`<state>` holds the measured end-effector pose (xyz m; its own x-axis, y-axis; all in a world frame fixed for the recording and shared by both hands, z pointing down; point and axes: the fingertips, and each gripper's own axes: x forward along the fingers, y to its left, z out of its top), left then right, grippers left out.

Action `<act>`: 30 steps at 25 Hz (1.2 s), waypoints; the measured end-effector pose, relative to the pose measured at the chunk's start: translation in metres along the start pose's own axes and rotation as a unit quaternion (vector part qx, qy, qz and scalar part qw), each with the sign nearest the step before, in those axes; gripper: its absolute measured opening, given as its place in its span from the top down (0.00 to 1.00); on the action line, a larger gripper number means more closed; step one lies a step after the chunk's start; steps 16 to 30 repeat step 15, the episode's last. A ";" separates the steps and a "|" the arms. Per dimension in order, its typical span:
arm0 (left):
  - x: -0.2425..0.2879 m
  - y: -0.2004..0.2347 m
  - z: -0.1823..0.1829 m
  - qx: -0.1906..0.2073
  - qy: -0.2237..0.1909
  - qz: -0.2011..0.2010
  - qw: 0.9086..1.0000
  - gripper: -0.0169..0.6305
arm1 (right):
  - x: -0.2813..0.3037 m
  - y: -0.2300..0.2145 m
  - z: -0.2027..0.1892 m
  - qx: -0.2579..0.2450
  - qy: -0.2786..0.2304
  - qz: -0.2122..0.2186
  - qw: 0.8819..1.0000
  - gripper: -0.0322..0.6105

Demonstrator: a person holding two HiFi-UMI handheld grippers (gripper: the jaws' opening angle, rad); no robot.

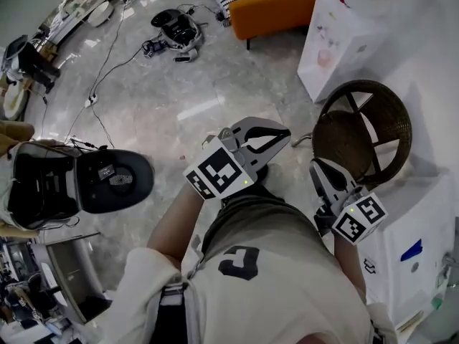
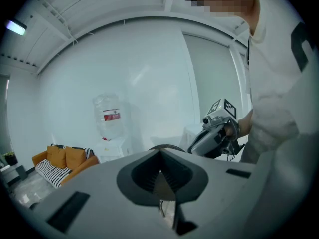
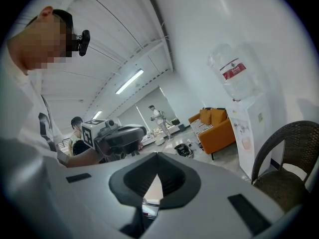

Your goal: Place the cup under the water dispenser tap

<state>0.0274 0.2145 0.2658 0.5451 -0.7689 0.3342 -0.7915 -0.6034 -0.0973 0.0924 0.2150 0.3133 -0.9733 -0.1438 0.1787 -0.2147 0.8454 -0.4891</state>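
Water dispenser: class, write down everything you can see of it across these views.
The water dispenser is a white boxy cabinet, upright on the glossy grey floor against the white wall. A clear bottle with a red label sits upside down on top. An orange sofa stands to one side, a dark wicker chair to the other. Detail on its front is too small to tell.

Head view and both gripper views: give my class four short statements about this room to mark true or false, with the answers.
1. The left tongs are wide open. False: they are shut, with nothing between them.
2. The right tongs are shut and empty. True.
3. The sofa is orange. True.
4. The water dispenser carries no bottle. False: a bottle stands on top of it.
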 end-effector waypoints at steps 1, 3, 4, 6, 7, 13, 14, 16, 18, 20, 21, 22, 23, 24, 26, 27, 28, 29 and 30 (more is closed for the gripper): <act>-0.006 0.004 -0.001 -0.003 -0.007 0.004 1.000 0.89 | 0.007 0.002 -0.002 -0.002 0.004 0.004 1.000 0.91; -0.014 0.010 -0.002 -0.011 -0.019 0.010 1.000 0.89 | 0.019 0.004 -0.001 -0.008 0.008 0.014 1.000 0.91; -0.017 0.015 -0.003 -0.012 -0.022 0.014 1.000 0.89 | 0.025 0.005 0.003 -0.011 0.006 0.020 1.000 0.91; -0.025 0.037 -0.002 -0.003 -0.018 0.022 1.000 0.89 | 0.043 0.009 0.022 -0.019 -0.002 0.029 0.999 0.91; -0.034 0.056 -0.002 0.002 -0.013 0.029 0.999 0.89 | 0.060 0.013 0.035 -0.021 -0.003 0.032 0.999 0.91; -0.183 0.226 -0.035 -0.061 -0.001 0.069 0.996 0.89 | 0.252 0.088 0.080 -0.015 0.060 0.047 0.997 0.91; -0.207 0.253 -0.045 -0.079 -0.003 0.071 0.994 0.89 | 0.285 0.101 0.083 -0.016 0.071 0.047 0.996 0.91; -0.231 0.279 -0.054 -0.097 -0.005 0.073 0.993 0.89 | 0.318 0.114 0.086 -0.017 0.081 0.046 0.995 0.91; -0.231 0.279 -0.054 -0.097 -0.005 0.073 0.993 0.89 | 0.318 0.114 0.086 -0.017 0.081 0.046 0.995 0.91; -0.231 0.279 -0.054 -0.097 -0.005 0.073 0.993 0.89 | 0.318 0.114 0.086 -0.017 0.081 0.046 0.995 0.91; -0.231 0.279 -0.054 -0.097 -0.005 0.073 0.993 0.89 | 0.318 0.114 0.086 -0.017 0.081 0.046 0.995 0.91; -0.231 0.279 -0.054 -0.097 -0.005 0.073 0.993 0.89 | 0.318 0.114 0.086 -0.017 0.081 0.046 0.995 0.91; -0.231 0.279 -0.054 -0.097 -0.005 0.073 0.993 0.89 | 0.318 0.114 0.086 -0.017 0.081 0.046 0.995 0.91; -0.231 0.279 -0.054 -0.097 -0.005 0.073 0.993 0.89 | 0.318 0.114 0.086 -0.017 0.081 0.046 0.995 0.91; -0.231 0.279 -0.054 -0.097 -0.005 0.073 0.993 0.89 | 0.318 0.114 0.086 -0.017 0.081 0.046 0.995 0.91; -0.231 0.279 -0.054 -0.097 -0.005 0.073 0.993 0.89 | 0.318 0.114 0.086 -0.017 0.081 0.046 0.995 0.91; -0.231 0.279 -0.054 -0.097 -0.005 0.073 0.993 0.89 | 0.318 0.114 0.086 -0.017 0.081 0.046 0.995 0.91; -0.231 0.279 -0.054 -0.097 -0.005 0.073 0.993 0.89 | 0.318 0.114 0.086 -0.017 0.081 0.046 0.995 0.91; -0.231 0.279 -0.054 -0.097 -0.005 0.073 0.993 0.89 | 0.318 0.114 0.086 -0.017 0.081 0.046 0.995 0.91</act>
